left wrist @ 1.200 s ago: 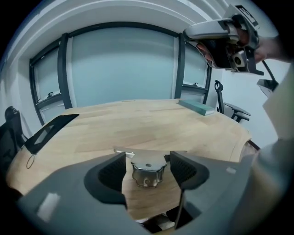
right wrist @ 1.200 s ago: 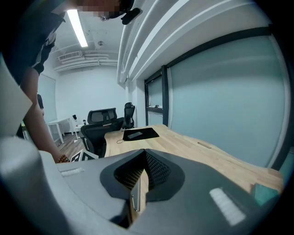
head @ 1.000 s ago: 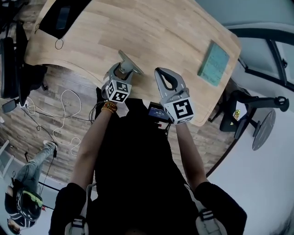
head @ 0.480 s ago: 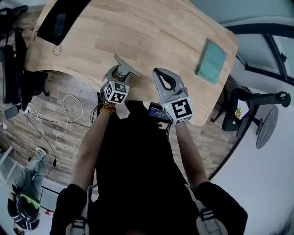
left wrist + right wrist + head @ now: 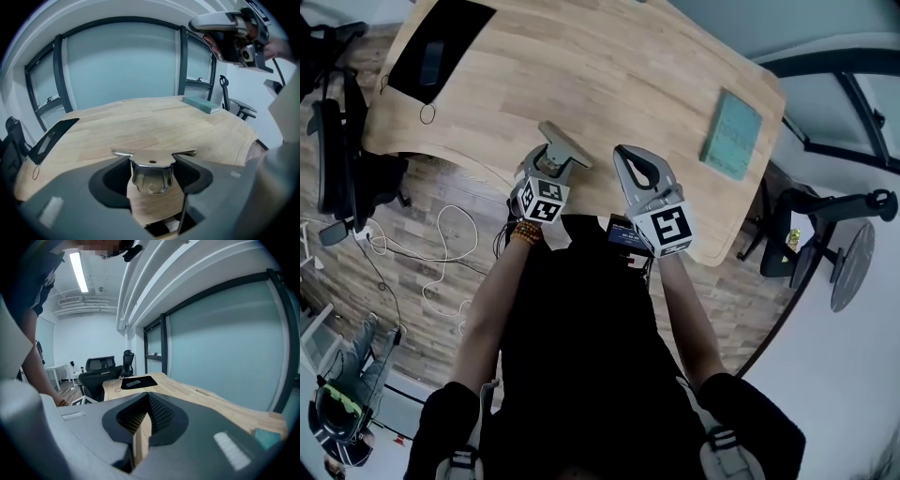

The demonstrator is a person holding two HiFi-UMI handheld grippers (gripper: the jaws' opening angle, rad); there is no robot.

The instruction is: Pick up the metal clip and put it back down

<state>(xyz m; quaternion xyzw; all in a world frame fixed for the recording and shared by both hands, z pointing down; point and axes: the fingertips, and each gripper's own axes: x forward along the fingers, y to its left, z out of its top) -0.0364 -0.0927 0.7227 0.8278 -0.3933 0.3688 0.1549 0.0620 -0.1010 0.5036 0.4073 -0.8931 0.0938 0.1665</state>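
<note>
The metal clip (image 5: 563, 146) is a shiny spring clamp with two flat wings, and my left gripper (image 5: 551, 159) is shut on it over the near edge of the wooden table (image 5: 609, 66). In the left gripper view the metal clip (image 5: 151, 172) sits between the jaws with its wings spread over the left gripper (image 5: 152, 160). To the right, my right gripper (image 5: 630, 156) is shut with nothing in it. In its own view the right gripper (image 5: 146, 401) shows its ribbed pads almost touching.
A teal book (image 5: 732, 133) lies near the table's right end. At the far left lies a black mat (image 5: 441, 49), with a small ring (image 5: 427, 113) beside it. Office chairs (image 5: 825, 234) stand at the right, and cables (image 5: 441, 253) lie on the floor at the left.
Both grippers keep nearly the same pose, and the clip stays held in the left one. The head view has shifted a little, so the table sits slightly lower and to the right.
</note>
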